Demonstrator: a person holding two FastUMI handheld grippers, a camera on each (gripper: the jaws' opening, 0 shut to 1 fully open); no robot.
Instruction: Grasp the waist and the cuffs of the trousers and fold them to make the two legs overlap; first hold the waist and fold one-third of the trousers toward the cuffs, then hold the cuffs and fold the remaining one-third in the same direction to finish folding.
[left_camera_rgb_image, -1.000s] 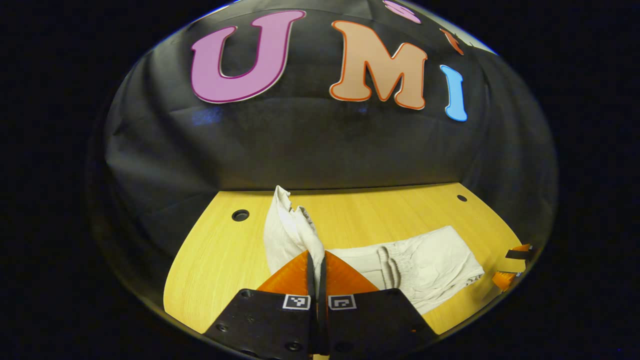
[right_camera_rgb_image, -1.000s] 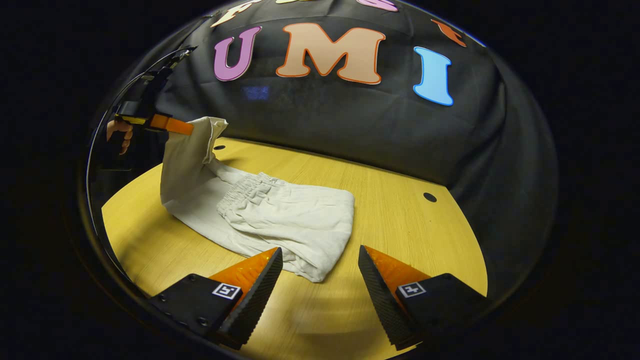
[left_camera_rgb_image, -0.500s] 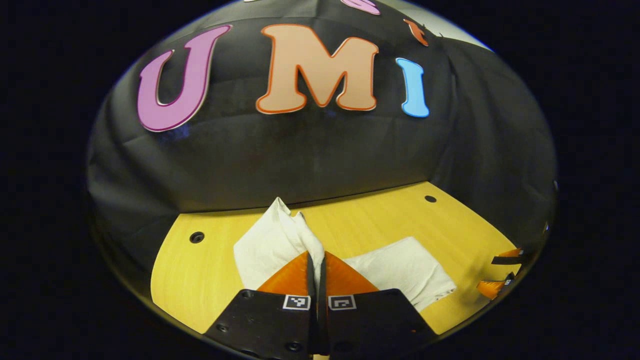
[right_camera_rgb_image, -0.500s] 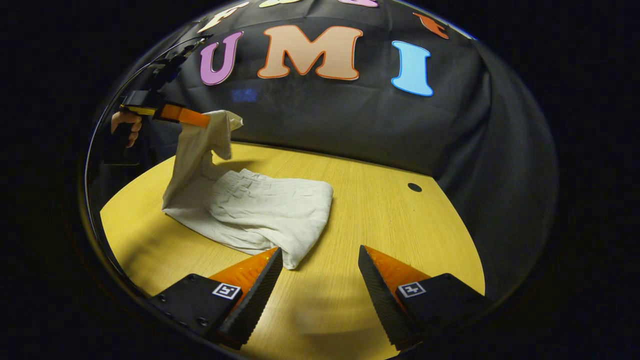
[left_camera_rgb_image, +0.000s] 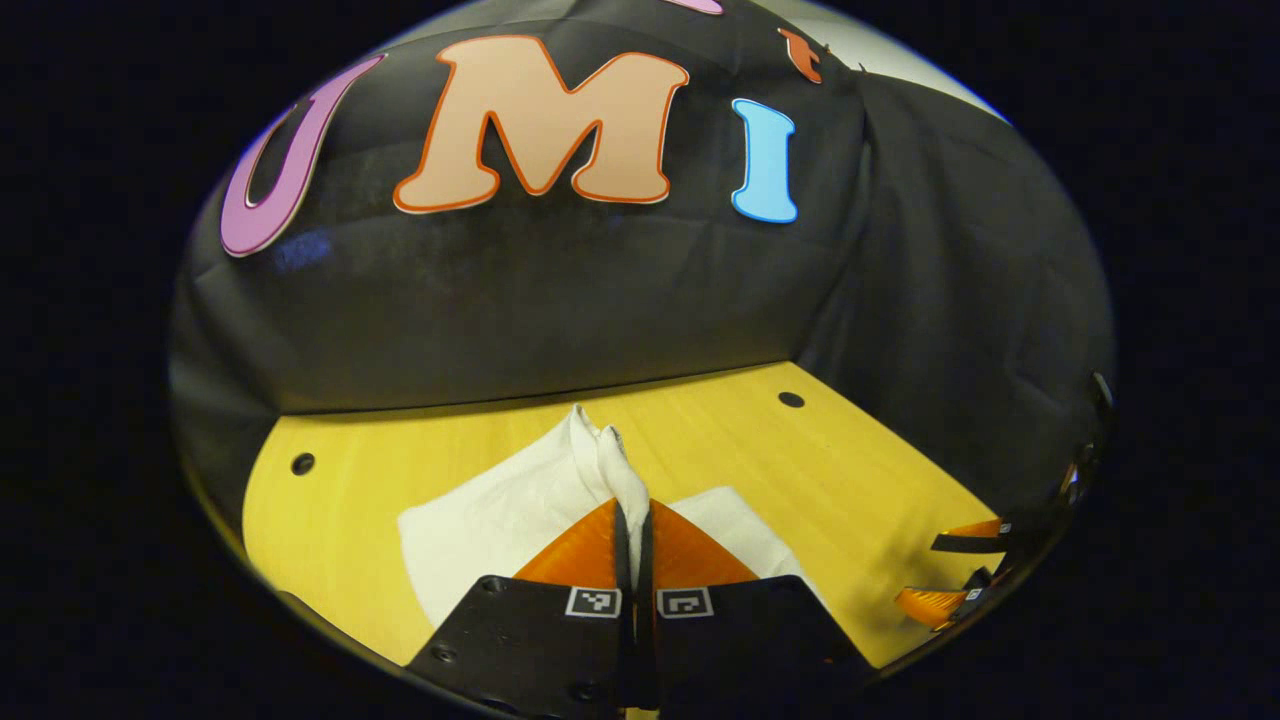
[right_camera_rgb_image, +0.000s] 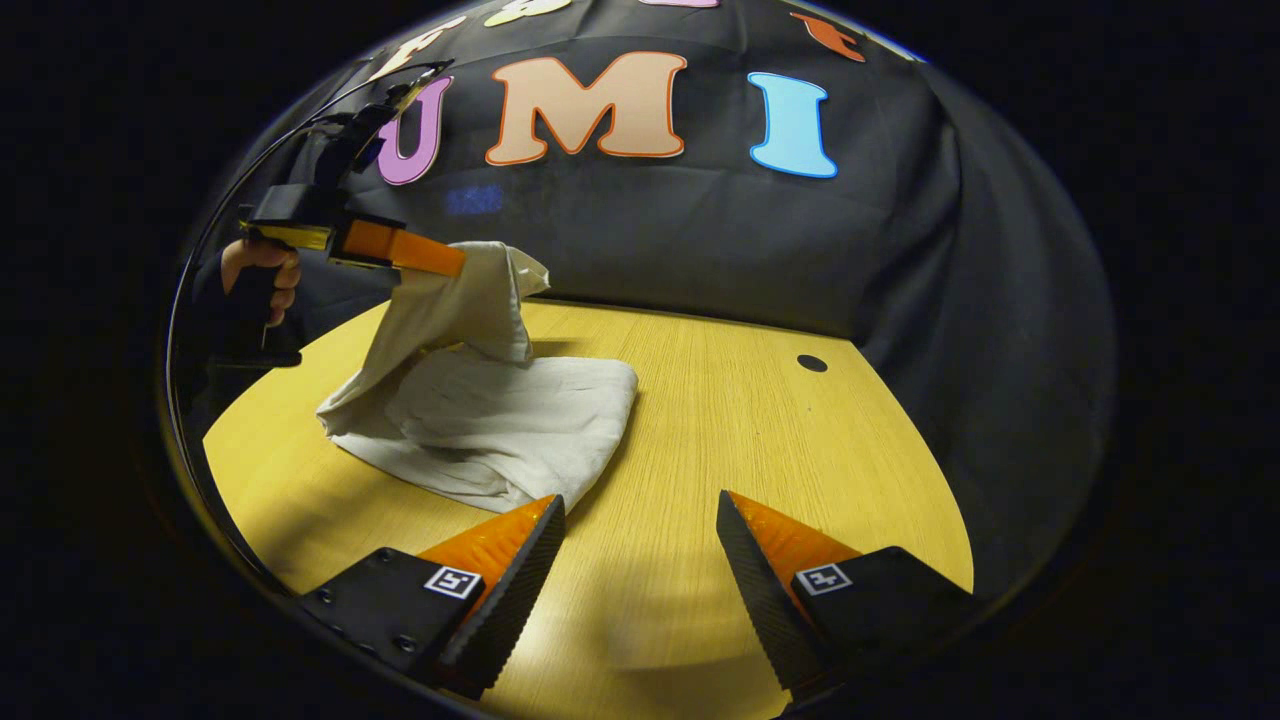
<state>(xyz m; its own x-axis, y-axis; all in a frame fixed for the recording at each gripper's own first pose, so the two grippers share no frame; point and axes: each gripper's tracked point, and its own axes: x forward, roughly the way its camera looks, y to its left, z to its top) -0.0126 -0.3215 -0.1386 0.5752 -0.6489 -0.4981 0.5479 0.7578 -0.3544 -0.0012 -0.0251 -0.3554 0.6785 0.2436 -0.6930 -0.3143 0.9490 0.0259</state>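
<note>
The white trousers (right_camera_rgb_image: 520, 425) lie folded on the yellow wooden table (right_camera_rgb_image: 760, 450), left of centre in the right gripper view. My left gripper (right_camera_rgb_image: 452, 264) is shut on their cuff end, holding it up over the folded stack so the cloth drapes down from the fingers. In the left gripper view the pinched cloth (left_camera_rgb_image: 600, 460) bunches just beyond that gripper (left_camera_rgb_image: 633, 508), with the rest of the trousers (left_camera_rgb_image: 480, 525) spread below. My right gripper (right_camera_rgb_image: 640, 505) hovers open above bare table by the near edge of the trousers, holding nothing. It also appears small at the right edge (left_camera_rgb_image: 948, 575).
A hand (right_camera_rgb_image: 258, 272) grips the left gripper's handle at the far left. The table has small round holes (right_camera_rgb_image: 811, 363) (left_camera_rgb_image: 302, 464). The black cloth wall stands close behind the table's far edge. Bare wood stretches to the right of the trousers.
My left gripper has carried the cuff end rightwards over the folded trousers, covering the elastic waistband. The right gripper stays open and has barely shifted.
</note>
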